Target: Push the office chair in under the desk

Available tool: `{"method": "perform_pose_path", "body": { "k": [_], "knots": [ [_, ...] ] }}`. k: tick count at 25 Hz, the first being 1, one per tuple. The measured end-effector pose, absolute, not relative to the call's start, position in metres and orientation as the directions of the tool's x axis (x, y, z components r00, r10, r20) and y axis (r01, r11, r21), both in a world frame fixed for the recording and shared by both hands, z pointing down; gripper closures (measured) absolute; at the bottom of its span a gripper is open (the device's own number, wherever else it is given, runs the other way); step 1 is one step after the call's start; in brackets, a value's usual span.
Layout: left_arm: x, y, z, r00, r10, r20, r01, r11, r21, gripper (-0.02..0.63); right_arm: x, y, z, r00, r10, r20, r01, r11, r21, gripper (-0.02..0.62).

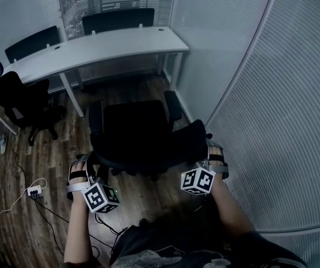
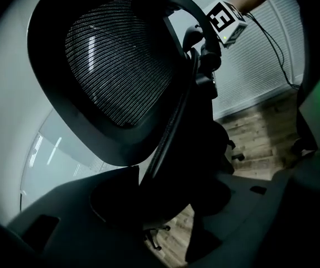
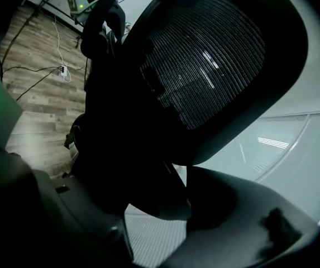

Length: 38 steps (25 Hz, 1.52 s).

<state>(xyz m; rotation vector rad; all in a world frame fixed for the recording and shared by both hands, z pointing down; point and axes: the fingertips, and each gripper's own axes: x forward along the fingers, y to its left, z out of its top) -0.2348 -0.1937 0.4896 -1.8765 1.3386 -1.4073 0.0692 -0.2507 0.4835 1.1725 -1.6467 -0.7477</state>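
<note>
office chair [image 2: 120, 66] backrest, edges held in left gripper [image 2: 165, 211], right gripper [image 3: 168, 205]

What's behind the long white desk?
One black chair back and a second chair back farther left rise behind the white desk. Their seats and wheels are covered by the desktop.

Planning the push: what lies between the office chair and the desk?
In the head view, only bare wooden floor lies between the office chair and the desk; another black chair stands off to the left.
</note>
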Motion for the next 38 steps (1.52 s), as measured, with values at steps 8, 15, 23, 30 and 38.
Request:
{"method": "perform_pose_path", "body": {
  "k": [8,15,23,30,38],
  "knots": [
    [-0.252,-0.234,0.488,0.03,-0.879,0.477,-0.43,-0.442,-0.787,0.36,0.054,-0.288,0.484,-0.039,-0.917,0.398,-0.356,0.385,0.852,0.308],
    [-0.256,-0.26,0.495,0.042,-0.893,0.449,-0.423,-0.423,-0.801,0.36,0.051,-0.311,0.494,-0.04,-0.918,0.395,-0.364,0.381,0.85,0.308],
    [-0.254,-0.322,0.497,0.035,-0.898,0.438,-0.432,-0.409,-0.804,0.359,0.05,-0.385,0.497,-0.048,-0.917,0.396,-0.355,0.386,0.851,0.308],
    [-0.25,-0.367,0.501,0.012,-0.896,0.444,-0.436,-0.404,-0.804,0.36,0.052,-0.442,0.501,-0.056,-0.919,0.391,-0.355,0.384,0.852,0.308],
    [-0.261,-0.438,0.501,-0.024,-0.907,0.421,-0.444,-0.367,-0.817,0.36,0.039,-0.517,0.502,-0.095,-0.918,0.385,-0.348,0.393,0.851,0.308]
  ]
}}
